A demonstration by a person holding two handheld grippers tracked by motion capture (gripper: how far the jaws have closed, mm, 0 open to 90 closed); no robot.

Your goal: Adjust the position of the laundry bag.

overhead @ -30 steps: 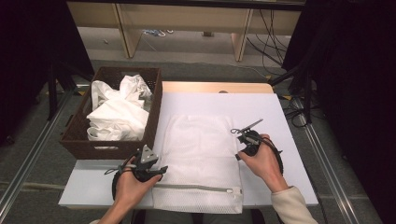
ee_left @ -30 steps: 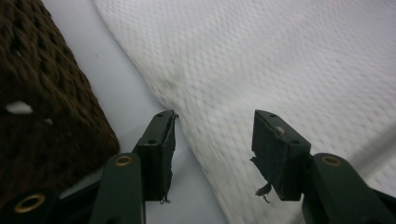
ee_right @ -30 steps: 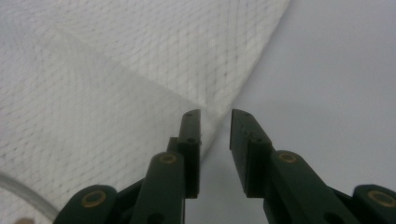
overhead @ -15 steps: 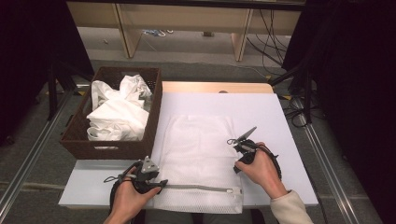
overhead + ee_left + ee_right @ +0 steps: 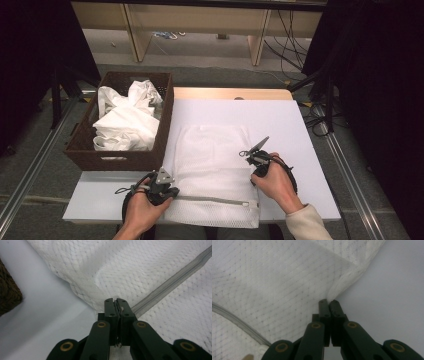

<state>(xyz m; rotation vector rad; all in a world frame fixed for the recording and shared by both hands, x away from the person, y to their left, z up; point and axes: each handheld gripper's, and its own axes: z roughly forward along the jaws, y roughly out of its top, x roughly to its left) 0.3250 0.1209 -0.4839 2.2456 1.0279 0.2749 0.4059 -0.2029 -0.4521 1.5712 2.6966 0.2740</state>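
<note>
High view: a white mesh laundry bag (image 5: 215,172) lies flat on the white table top (image 5: 300,125), its grey zipper (image 5: 212,200) running across the near end. The left gripper (image 5: 167,191), in the person's left hand (image 5: 142,212), sits at the bag's 8 o'clock corner, at the left end of the zipper. The right gripper (image 5: 246,154), in the right hand (image 5: 272,182), sits on the bag's right edge at about 3 o'clock. A brown wicker basket (image 5: 120,159) holding crumpled white cloth (image 5: 127,120) stands just beside the bag at its 10 o'clock.

Left gripper view: the two black jaws are closed together on the mesh bag (image 5: 140,272), with a pinch of white fabric caught between the tips (image 5: 117,301). The jaws have just been closing. The zipper (image 5: 172,281) runs from the jaw tips toward 2 o'clock. A fold of bag edge runs toward 10 o'clock. The table top (image 5: 37,315) shows at 9 o'clock, and a corner of the basket (image 5: 8,296) at the left border.

Right gripper view: the jaws are clamped on the bag's edge (image 5: 342,282), with fabric gathered into a raised fold at the tips (image 5: 328,301). The jaws have just been closing. The mesh spreads from 9 to 12 o'clock. The zipper (image 5: 237,323) curves through 8 o'clock. Bare table top (image 5: 392,302) lies at 3 o'clock
</note>
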